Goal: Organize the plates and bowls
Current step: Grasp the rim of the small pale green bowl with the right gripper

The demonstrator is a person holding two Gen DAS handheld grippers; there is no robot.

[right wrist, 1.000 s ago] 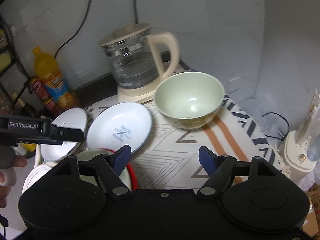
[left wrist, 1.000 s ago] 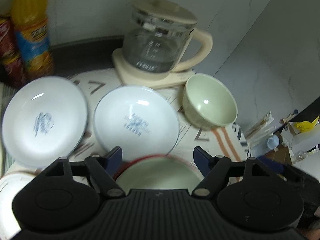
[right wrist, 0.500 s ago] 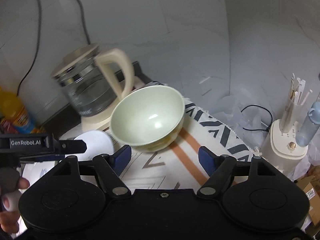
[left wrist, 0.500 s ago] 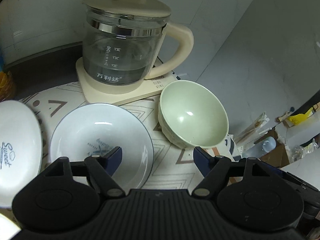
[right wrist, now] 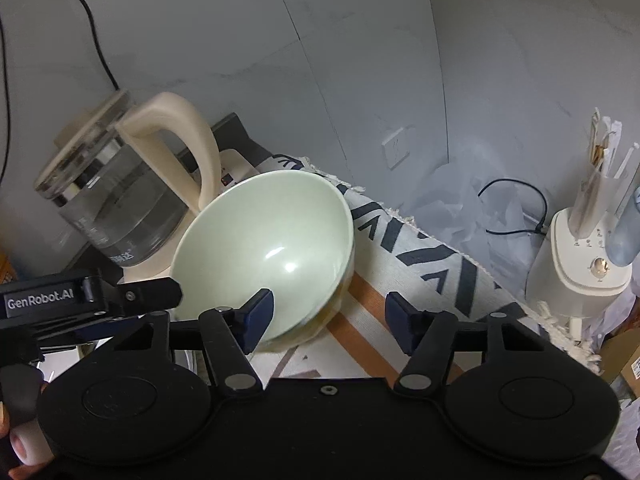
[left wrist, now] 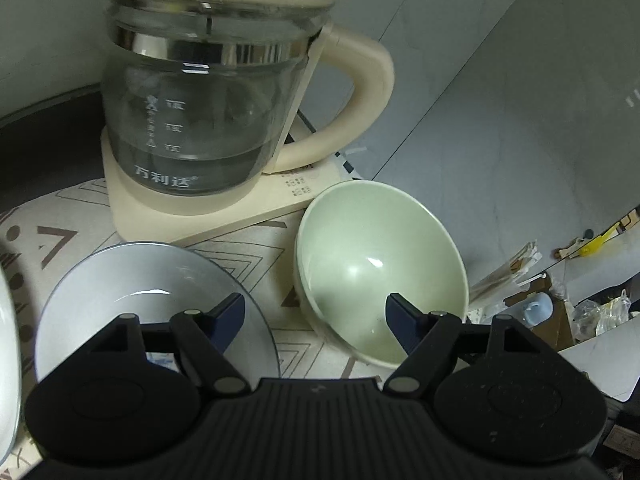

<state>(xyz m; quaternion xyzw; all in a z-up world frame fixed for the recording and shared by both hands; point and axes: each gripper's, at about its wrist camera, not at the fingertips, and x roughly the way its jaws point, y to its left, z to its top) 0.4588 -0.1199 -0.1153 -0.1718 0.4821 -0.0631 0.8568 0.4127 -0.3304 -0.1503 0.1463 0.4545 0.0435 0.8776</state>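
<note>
From my left wrist feed, the white plate [left wrist: 132, 304] has its near half hidden behind the left gripper [left wrist: 316, 316], and a second white dish [left wrist: 8, 360] at nine o'clock is cut off by the frame edge. The kettle [left wrist: 208, 92] loses its lid top at twelve o'clock. On the right wrist feed the kettle is blurred, and I cannot read its markings.

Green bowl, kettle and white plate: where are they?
green bowl [left wrist: 372, 264], left wrist view, inner wall.
kettle [left wrist: 200, 120], left wrist view, glass body.
white plate [left wrist: 132, 284], left wrist view, inside surface.
</note>
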